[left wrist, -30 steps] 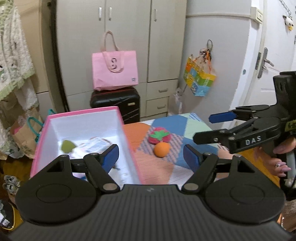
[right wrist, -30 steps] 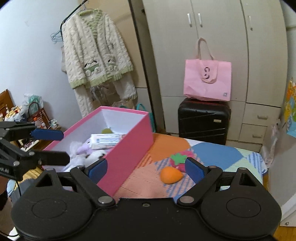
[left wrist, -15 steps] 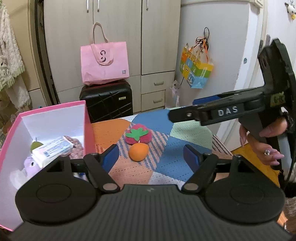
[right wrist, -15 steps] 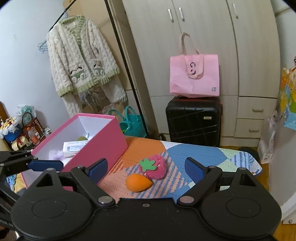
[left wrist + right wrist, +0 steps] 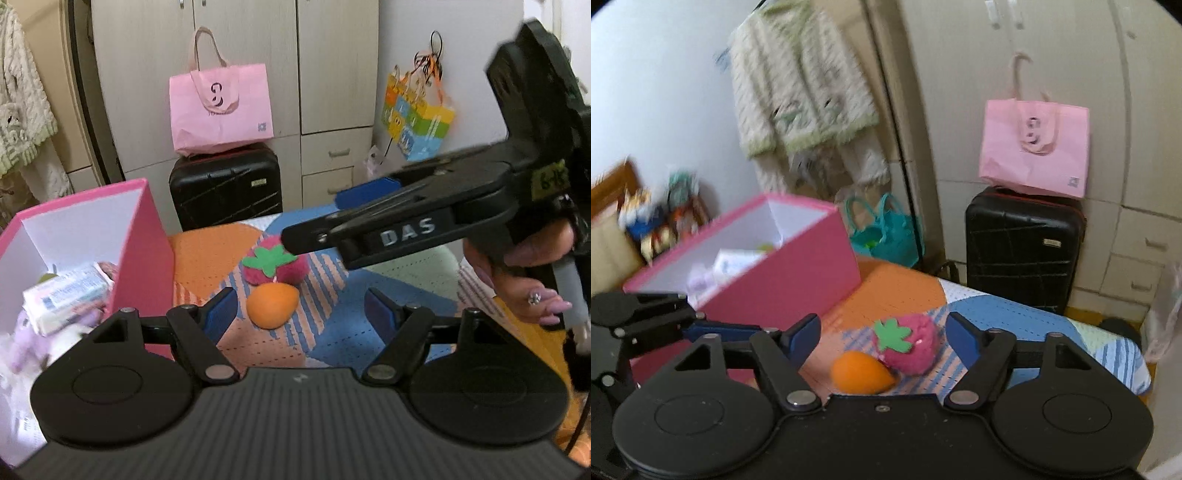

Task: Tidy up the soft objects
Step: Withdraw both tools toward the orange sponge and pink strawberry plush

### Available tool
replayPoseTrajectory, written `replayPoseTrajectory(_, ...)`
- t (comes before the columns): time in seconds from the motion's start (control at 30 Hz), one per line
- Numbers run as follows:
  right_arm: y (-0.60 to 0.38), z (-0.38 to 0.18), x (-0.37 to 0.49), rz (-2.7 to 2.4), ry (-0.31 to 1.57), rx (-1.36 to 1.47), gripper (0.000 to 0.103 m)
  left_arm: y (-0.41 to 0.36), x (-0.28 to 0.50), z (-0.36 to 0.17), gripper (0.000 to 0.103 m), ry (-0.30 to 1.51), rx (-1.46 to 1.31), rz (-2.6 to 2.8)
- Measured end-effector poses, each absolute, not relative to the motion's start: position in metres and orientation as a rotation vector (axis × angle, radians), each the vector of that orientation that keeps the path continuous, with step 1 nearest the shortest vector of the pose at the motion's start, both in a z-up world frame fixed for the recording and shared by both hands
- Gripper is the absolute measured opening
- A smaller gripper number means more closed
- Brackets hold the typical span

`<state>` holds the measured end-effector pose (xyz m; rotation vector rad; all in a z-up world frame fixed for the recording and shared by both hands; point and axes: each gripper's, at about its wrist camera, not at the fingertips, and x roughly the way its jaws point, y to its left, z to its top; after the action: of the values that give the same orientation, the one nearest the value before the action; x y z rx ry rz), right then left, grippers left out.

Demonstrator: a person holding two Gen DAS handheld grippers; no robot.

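Right wrist view: right gripper (image 5: pixel 882 338) jaws closing, strawberry (image 5: pixel 910 347) between pads, untouched. Orange toy (image 5: pixel 860 371) touches strawberry, both on mat beside pink box (image 5: pixel 798 273). Left gripper (image 5: pixel 301 312) released, empty. Centre pads on strawberry alone, squeeze gently.

"DAS" on right claw (image 5: pixel 314 218)
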<state>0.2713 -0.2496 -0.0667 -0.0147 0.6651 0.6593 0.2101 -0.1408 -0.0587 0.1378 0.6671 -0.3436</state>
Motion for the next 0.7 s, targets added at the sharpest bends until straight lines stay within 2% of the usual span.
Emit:
replayPoseTrajectory(0.37, -0.249, -0.115, 0.317, 0.746, 0.788, 0.039, 0.078, -0.152, 0.233, -0.108, 0.074, 0.674, 0.111, -0.227)
replayPoseTrajectory(0.7, -0.246, -0.128, 0.343, 0.741, 0.831, 0.123, 0.076, -0.159, 0.247, -0.121, 0.074, 0.66, 0.158, -0.176)
